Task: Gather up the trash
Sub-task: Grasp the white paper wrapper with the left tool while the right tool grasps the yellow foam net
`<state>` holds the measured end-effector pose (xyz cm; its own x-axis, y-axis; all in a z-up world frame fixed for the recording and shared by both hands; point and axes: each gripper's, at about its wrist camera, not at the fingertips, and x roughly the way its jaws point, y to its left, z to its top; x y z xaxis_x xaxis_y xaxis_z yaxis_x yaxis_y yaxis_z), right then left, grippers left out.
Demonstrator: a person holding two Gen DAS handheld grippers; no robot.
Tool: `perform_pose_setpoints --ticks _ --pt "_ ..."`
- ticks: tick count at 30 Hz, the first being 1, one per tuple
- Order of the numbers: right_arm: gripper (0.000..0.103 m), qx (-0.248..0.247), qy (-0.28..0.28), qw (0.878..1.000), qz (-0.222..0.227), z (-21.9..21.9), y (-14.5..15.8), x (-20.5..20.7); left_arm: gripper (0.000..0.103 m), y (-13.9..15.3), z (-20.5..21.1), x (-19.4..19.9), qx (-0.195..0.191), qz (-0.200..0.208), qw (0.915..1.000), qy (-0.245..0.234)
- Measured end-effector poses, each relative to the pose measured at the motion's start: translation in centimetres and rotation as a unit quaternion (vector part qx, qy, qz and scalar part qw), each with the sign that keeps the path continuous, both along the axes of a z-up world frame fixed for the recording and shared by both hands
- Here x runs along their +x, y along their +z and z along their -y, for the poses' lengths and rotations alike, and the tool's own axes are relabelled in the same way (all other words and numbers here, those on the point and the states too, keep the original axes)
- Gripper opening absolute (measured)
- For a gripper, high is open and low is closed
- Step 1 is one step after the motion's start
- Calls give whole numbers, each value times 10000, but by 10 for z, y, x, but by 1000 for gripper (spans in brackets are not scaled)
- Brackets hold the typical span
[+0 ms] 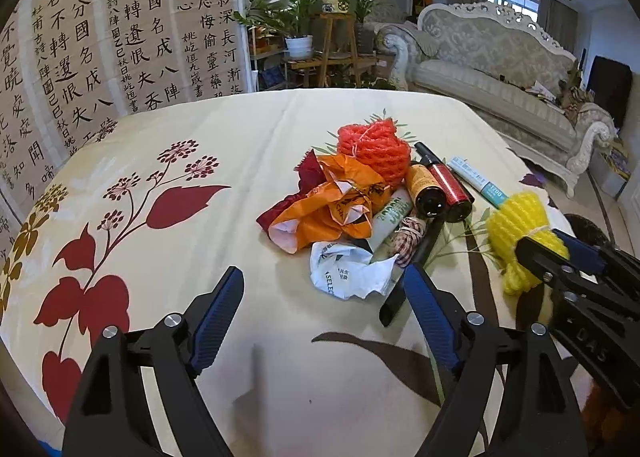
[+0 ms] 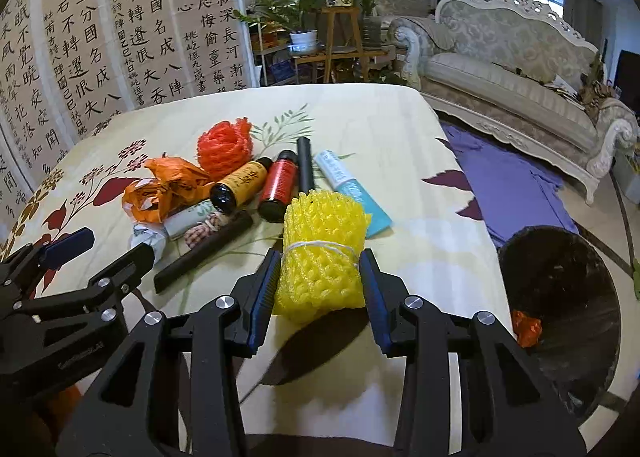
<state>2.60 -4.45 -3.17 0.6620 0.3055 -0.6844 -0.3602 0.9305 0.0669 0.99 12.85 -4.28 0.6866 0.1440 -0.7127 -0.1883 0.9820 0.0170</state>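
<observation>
In the right wrist view the right gripper (image 2: 320, 281) fills the bottom of the frame, its blue-lined fingers (image 2: 264, 289) pressing on either side of a yellow foam net roll (image 2: 324, 253) bound with a white string; the roll's long axis runs up the frame, away from the camera, with its open end facing the far side. It sits at the center of the frame over the table (image 2: 400, 137), which is covered by a cream floral cloth. In the lower right of that view, beside the table edge, stands a dark trash bin (image 2: 568, 297) with an orange scrap (image 2: 528, 327) lying inside against its near-left wall. In the left wrist view the left gripper (image 1: 324, 289) occupies the lower center with its fingers (image 1: 224, 297) spread wide and nothing between them, just short of a crumpled white wrapper (image 1: 352, 269). Beyond that, in the middle of the frame, lies the heap: an orange plastic bag (image 1: 332, 201), a long black stick (image 1: 416, 265) angled from lower center toward upper right, a small coil of twine (image 1: 408, 237), and a green-printed tube (image 1: 392, 217). Farther on lie an amber bottle (image 1: 426, 189) and a red bottle (image 1: 450, 189), side by side with their bases toward the camera, a white-and-teal tube (image 1: 480, 181) at the right, and a red foam net (image 1: 376, 149) at the far end.
</observation>
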Motion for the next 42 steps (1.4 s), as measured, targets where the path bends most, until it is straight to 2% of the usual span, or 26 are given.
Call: perform_pose_setpoints --ticks 7,10,17,21,23,25,26,28,31,34,38,40,42 --pt "40 62 7 10000 0 5 -1 1 80 -8 -16 5 -293 -317 9986 316" --pt "40 71 20 10000 5 5 -2 1 80 -9 -22 3 -288 -375 9980 410" --pt "41 72 34 10000 8 5 -4 2 80 -7 -17 6 -228 -364 9985 329" --pt "41 63 35 10000 3 5 -5 3 79 -10 -17 13 -316 -437 9981 297" --pt "41 64 37 10000 2 5 -5 3 72 -10 -19 13 -378 -434 9979 295" --pt "41 58 40 10000 -3 4 -5 4 57 -12 -20 14 -445 -492 9974 281" --pt "41 54 43 10000 -3 4 -5 4 54 -12 -20 14 -465 -500 9973 284" --pt "42 45 51 10000 -7 4 -6 4 38 -12 -22 13 -493 -446 9974 263" --pt "42 48 51 10000 -8 3 -6 4 24 -12 -21 12 -483 -417 9977 237" --pt "41 40 51 10000 -1 3 -6 4 16 -11 -22 9 -616 -374 9973 170" --pt "41 41 51 10000 -2 4 -6 4 11 -11 -21 7 -604 -363 9974 154" --pt "41 28 49 10000 12 4 -6 4 1 -10 -22 4 -591 -329 9976 135" --pt "41 12 49 10000 30 3 -6 3 1 -10 -23 1 -745 -282 9968 78"
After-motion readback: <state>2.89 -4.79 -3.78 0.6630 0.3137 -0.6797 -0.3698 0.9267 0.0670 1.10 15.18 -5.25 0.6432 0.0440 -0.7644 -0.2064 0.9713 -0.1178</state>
